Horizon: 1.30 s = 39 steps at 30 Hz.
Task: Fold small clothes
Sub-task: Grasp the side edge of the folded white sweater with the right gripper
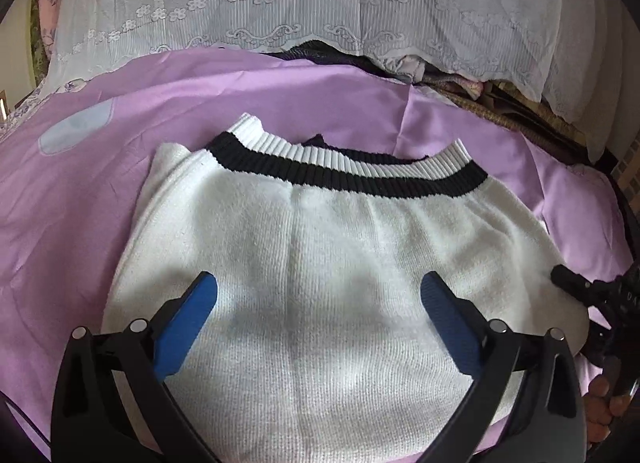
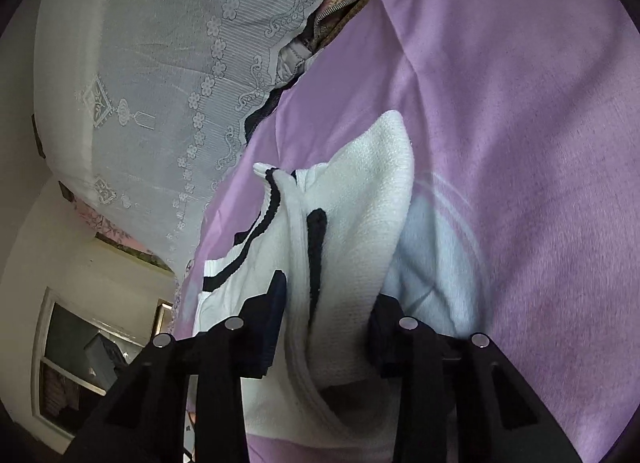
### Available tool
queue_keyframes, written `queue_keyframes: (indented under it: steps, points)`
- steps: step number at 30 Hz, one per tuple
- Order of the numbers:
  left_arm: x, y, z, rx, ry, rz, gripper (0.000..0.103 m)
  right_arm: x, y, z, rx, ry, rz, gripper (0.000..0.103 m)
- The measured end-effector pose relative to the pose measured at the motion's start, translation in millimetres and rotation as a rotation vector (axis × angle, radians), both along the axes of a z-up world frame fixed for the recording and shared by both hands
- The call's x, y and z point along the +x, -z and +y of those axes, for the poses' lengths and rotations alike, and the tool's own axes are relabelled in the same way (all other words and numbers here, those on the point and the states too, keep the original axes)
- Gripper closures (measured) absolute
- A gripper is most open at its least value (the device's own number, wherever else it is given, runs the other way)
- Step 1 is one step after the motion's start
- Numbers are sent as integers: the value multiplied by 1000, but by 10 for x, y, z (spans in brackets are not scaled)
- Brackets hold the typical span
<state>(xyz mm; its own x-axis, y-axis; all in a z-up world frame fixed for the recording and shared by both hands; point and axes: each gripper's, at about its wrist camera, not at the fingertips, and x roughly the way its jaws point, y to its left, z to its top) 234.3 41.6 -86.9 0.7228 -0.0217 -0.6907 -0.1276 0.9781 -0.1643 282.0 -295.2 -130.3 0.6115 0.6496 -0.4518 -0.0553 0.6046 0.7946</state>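
Note:
A small white knit sweater (image 1: 320, 263) with a black-and-white ribbed band (image 1: 360, 171) lies on a purple sheet (image 1: 120, 103). My left gripper (image 1: 320, 295) hovers over its near part with the jaws wide open and empty. The right gripper's black tip (image 1: 576, 287) shows at the sweater's right edge in the left wrist view. In the right wrist view my right gripper (image 2: 328, 303) is closed around a bunched fold of the sweater (image 2: 360, 223), with the ribbed edge (image 2: 316, 239) running between the fingers.
A white lace cover (image 1: 320, 3) drapes over a pile of bedding behind the sheet, also in the right wrist view (image 2: 160, 63). Dark and patterned cloths (image 1: 500, 103) peek out under it. A cream wall and a window (image 2: 80, 363) stand at the left.

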Motion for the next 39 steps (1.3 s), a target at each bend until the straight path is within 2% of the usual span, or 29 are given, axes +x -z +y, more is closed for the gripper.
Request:
queue_keyframes:
  steps: [3, 5, 7, 10, 13, 16, 20, 23, 24, 28, 29, 31, 33, 39]
  points:
    - [145, 80, -33, 18, 3, 50, 4, -35, -87, 52, 10, -8, -40, 67]
    - [200, 136, -179, 130, 9, 68, 4, 20, -57, 124, -41, -31, -20, 61]
    - [197, 140, -273, 191, 13, 64, 4, 54, 5, 137, -43, -22, 1, 62]
    - [208, 161, -259, 187, 16, 72, 4, 37, -21, 193, -92, -6, -5, 64]
    - [199, 155, -255, 201, 13, 70, 4, -23, -103, 240, -139, 14, -35, 71]
    - [169, 139, -186, 156, 19, 54, 4, -68, -214, 258, -160, 33, -70, 74]
    - [136, 21, -55, 23, 39, 44, 5, -150, -404, 373, -250, 37, -134, 74]
    - [161, -117, -130, -76, 114, 50, 5, -208, -542, 488, -302, 34, -184, 74]
    - [162, -154, -213, -72, 138, 49, 5, -219, -569, 504, -303, 36, -192, 74]
    - [273, -70, -743, 141, 167, 81, 5, -233, -625, 520, -317, 35, -210, 75]
    - [311, -13, -804, 154, 164, 98, 5, -226, -619, 512, -313, 40, -205, 75]
    - [403, 115, -894, 160, 165, 138, 5, -212, -587, 482, -293, 49, -187, 75]
    - [417, 130, -893, 167, 160, 120, 4, -209, -588, 510, -294, 48, -185, 75]
    - [415, 26, -659, 32, 158, 87, 7, -274, -810, 803, -366, 37, -253, 75]
